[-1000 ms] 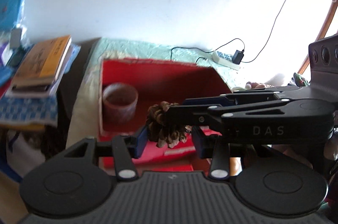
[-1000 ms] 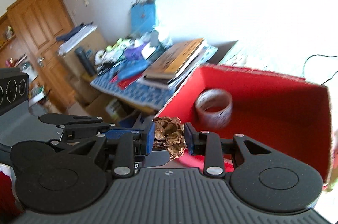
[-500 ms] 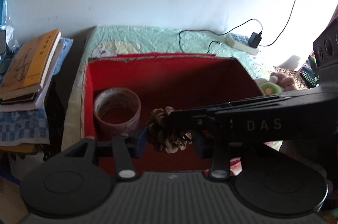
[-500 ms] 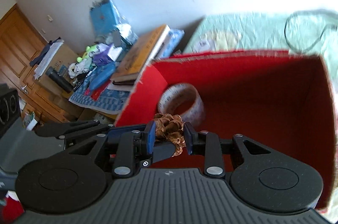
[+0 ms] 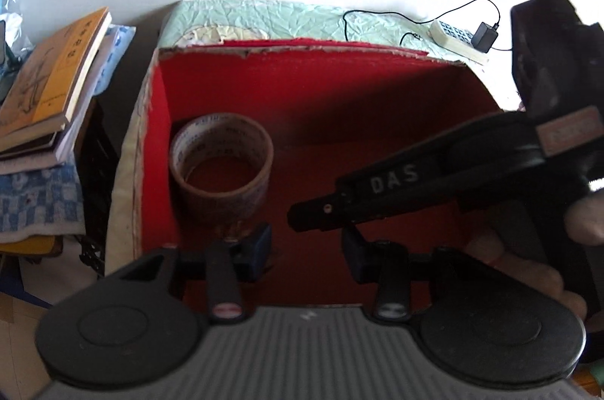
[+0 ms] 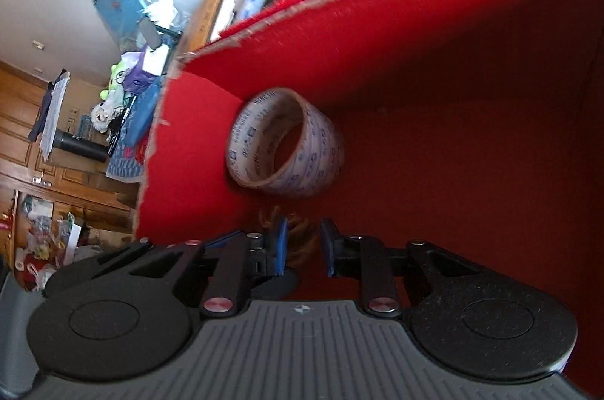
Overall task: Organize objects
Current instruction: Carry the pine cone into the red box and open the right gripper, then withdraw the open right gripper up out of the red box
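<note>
Right gripper [image 6: 302, 234], jaws just closing, frames one blurred pine cone [image 6: 300, 249]; grip unclear. Left gripper [image 5: 306, 249] gapes empty. One red box [image 5: 377, 90] holds one tape roll [image 5: 226, 196].

The box [image 5: 339, 90] is red inside. The tape roll [image 5: 221, 166] at its 9 o'clock is whitish with blue print. The cloth [image 5: 287, 19] at 12 is pale green, crinkle-patterned. The top book [image 5: 53, 68] is orange-yellow.

Inside the red box [image 5: 339, 90], the tape roll [image 5: 221, 166] blocks the 10 o'clock corner. The floor from 12 to 3 o'clock lies bare and passable. The right tool [image 5: 298, 215] reaches in from 3 o'clock, crossing the middle. Stacked books [image 5: 49, 79] crowd the box's 9 o'clock side.
</note>
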A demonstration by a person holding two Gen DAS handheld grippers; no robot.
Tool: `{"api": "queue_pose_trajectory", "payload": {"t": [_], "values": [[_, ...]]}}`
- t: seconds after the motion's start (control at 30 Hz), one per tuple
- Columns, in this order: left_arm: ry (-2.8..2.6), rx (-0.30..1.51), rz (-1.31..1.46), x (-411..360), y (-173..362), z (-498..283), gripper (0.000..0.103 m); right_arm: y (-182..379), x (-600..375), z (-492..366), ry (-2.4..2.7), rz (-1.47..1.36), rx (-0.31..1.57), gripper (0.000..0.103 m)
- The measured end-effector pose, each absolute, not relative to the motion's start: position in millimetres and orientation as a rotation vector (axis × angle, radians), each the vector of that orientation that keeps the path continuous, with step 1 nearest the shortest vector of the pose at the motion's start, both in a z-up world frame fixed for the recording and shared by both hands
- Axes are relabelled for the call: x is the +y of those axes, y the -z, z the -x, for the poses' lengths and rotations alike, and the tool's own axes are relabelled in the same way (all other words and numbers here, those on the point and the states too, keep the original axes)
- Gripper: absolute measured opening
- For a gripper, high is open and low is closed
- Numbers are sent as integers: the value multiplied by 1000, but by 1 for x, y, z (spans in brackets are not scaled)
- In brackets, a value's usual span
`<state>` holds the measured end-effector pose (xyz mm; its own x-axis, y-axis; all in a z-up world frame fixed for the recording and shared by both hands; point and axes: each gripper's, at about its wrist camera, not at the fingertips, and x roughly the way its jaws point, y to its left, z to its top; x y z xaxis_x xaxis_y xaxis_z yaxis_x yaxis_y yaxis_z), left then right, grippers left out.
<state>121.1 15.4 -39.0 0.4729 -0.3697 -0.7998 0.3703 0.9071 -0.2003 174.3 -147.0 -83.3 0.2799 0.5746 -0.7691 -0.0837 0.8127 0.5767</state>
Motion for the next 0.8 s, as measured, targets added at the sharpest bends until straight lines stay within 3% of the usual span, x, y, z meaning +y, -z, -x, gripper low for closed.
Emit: {"api": "queue_pose_trajectory", "payload": {"t": [0.23,0.57,0.8], "values": [[491,951,-16,18,33,-112,41,87,-173,-173,-476,-660,1183,22],[571,1044,85,13,41,-129,41,62,-207,-163,-230,-382,1033,24],[624,1197,207,-3,54,-157,39,79,-233,-165,-253,-495,1063,24]]}}
